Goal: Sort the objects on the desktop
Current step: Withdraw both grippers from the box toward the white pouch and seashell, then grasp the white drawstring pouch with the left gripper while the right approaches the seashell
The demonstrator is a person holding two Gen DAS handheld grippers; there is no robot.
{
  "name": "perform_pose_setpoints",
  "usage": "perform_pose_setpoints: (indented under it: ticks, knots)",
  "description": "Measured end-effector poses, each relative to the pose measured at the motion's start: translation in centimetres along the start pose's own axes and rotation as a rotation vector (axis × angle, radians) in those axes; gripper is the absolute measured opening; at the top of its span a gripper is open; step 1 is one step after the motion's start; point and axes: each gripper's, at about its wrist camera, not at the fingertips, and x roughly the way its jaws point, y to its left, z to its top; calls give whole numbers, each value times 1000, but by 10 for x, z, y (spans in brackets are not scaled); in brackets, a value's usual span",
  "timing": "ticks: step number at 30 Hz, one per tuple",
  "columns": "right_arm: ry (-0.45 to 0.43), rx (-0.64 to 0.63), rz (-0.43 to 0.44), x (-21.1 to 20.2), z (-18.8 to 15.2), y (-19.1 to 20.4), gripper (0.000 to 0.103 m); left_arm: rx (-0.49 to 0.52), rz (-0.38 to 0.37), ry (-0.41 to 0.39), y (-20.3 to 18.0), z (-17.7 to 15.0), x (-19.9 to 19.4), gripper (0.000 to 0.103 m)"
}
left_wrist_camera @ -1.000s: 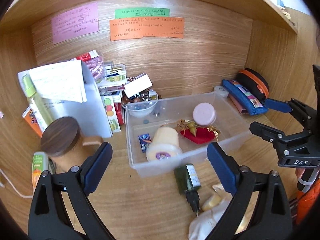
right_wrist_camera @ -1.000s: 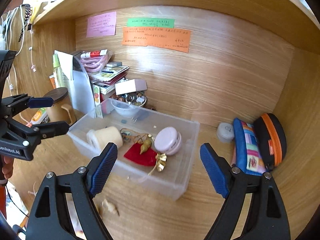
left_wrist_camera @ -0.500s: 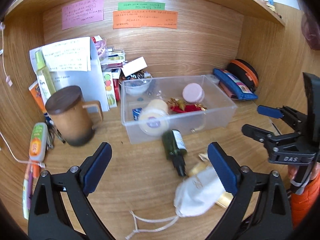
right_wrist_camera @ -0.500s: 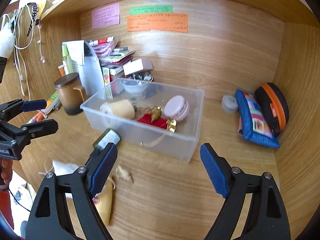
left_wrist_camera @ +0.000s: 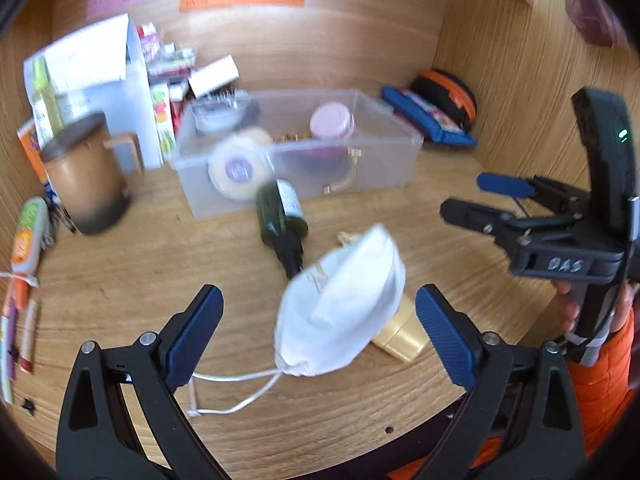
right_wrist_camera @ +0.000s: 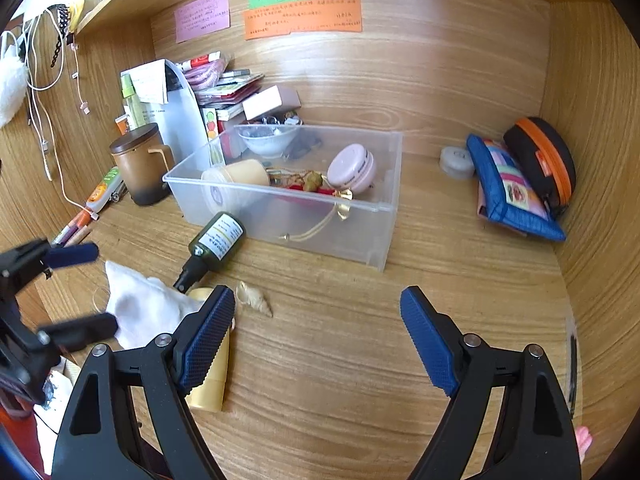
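Legible writing: "DAS" in white on the black body of the right gripper [left_wrist_camera: 476,198], seen from the left wrist camera. Pink, green and orange notes [right_wrist_camera: 303,17] on the back wall carry handwriting too small to read. The label on the dark green bottle [right_wrist_camera: 218,242] has print that cannot be made out.

Left gripper [left_wrist_camera: 318,330]: jaws wide apart, nothing clamped. A white drawstring pouch [left_wrist_camera: 340,304] lies on the wooden desk [right_wrist_camera: 360,340] between the blue pads, nearer the right one, touching neither as far as can be told. Its cord trails toward 7 o'clock. A gold tube [left_wrist_camera: 400,334] pokes out from under the pouch at 4 o'clock.

Right gripper [right_wrist_camera: 318,336]: jaws wide apart, empty. Bare desk between the pads. A small seashell [right_wrist_camera: 254,302] lies just beside its left pad at 1 o'clock; the same tube, pale yellow in this view, lies partly under that pad.

The bottle lies on its side, cap toward the pouch, base against the clear plastic bin [right_wrist_camera: 376,208] at 12 o'clock. The bin holds a pink round case [right_wrist_camera: 352,168], a cream roll, a white bowl and a red-and-gold trinket. A brown lidded mug [right_wrist_camera: 140,164] stands at 10 o'clock; a blue pouch [right_wrist_camera: 508,192] and an orange-zip case [right_wrist_camera: 540,156] sit at 2 o'clock.
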Motion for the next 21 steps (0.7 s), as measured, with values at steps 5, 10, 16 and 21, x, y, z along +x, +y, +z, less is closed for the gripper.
perform_pose_setpoints:
  ticks: [5, 10, 16, 21]
  knots:
    - [18, -2, 5, 3, -5, 0, 83, -81, -50, 103, 15, -11, 29, 98]
    - [33, -17, 9, 11, -7, 2, 83, -136, -98, 89, 24, -17, 34, 98]
    - [69, -29, 29, 33, -9, 9, 83, -99, -117, 69, 18, -18, 30, 67]
    - [96, -37, 56, 52, -7, 16, 80, -56, -75, 38, 14, -17, 26, 58]
